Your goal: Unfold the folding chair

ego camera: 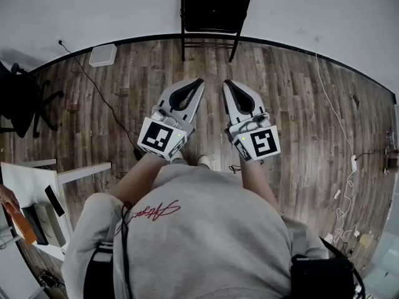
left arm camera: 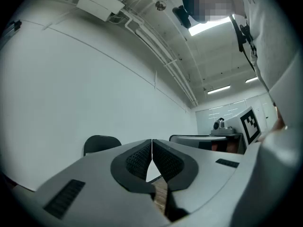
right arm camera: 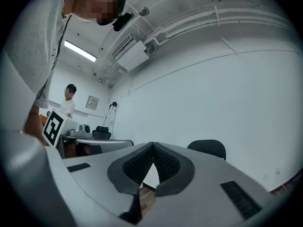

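Showing folding chair (ego camera: 215,10) legs, head view alone; left claw (ego camera: 200,81), right claw (ego camera: 225,82) closed.

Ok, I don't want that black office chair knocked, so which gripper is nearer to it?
Left. The left gripper is well to the office chair's right, clear of it; the right gripper is farther right again, beyond the left one.
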Demonstrator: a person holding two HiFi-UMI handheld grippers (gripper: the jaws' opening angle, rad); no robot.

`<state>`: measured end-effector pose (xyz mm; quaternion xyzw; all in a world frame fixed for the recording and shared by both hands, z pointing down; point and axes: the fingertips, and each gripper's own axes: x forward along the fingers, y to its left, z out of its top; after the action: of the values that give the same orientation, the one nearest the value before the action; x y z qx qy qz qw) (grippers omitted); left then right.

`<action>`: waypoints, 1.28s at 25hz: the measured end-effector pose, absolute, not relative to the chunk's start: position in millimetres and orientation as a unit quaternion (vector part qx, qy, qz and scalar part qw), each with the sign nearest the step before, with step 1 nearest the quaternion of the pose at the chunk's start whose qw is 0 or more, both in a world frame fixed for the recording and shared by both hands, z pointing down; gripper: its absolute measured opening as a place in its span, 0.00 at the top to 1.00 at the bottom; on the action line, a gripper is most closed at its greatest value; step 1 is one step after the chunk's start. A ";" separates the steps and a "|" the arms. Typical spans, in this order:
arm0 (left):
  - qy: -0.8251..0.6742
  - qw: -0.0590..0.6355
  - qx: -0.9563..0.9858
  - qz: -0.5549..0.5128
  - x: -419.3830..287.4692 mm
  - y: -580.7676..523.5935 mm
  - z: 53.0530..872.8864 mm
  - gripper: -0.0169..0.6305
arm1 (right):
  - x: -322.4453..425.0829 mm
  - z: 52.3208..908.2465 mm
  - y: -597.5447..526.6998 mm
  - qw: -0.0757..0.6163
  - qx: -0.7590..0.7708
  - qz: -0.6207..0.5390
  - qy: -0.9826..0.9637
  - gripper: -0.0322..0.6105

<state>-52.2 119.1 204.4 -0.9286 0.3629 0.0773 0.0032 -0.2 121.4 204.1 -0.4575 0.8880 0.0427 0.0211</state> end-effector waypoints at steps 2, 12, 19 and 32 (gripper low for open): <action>0.363 0.003 -0.929 0.076 -52.2 117.8 203.6 0.95 | -2.2 203.3 119.9 0.022 -0.456 0.044 0.889 0.92; 0.367 0.005 -0.927 0.077 -51.5 116.8 203.4 0.95 | 0.4 201.3 118.7 0.023 -0.461 0.047 0.886 0.93; 0.370 -0.001 -0.926 0.076 -50.0 115.8 206.0 0.95 | 9.4 202.3 114.3 0.032 -0.478 0.039 0.877 0.92; 0.400 -0.001 -0.913 0.080 -20.1 96.1 216.8 0.95 | 46.9 210.5 101.7 0.039 -0.467 0.046 0.882 0.92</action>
<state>-20.1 96.1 216.8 -0.9130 0.4001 0.0796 -0.0015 46.9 101.7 210.5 -0.4671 0.8821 0.0458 0.0392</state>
